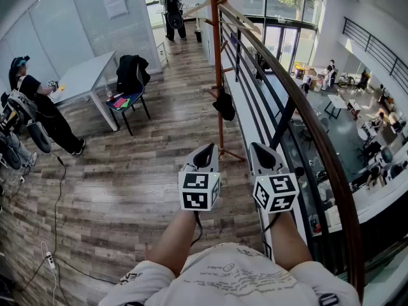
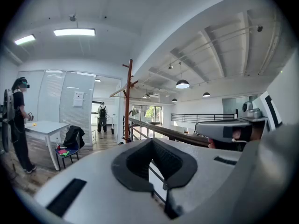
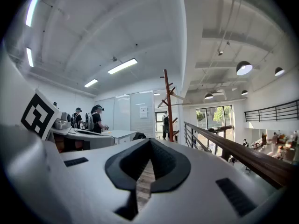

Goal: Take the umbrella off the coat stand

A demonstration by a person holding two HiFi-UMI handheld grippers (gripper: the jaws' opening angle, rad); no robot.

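a wood-floored mezzanine with a railing (image 1: 299,116) along the right and a table (image 1: 83,75) off to the left; the coat stand (image 1: 217,56) rises beside the railing, well ahead of both grippers. the umbrella (image 1: 224,105) (a dark folded bundle) hangs low on the stand, seemingly from a peg. the left gripper (image 1: 205,153) and right gripper (image 1: 264,155) sit side by side, each with jaws pressed together and nothing between them. this looks like the approach step, with no reach begun. next, i judge, one gripper must close the gap, spread its jaws, and take the umbrella near its top to lift it clear
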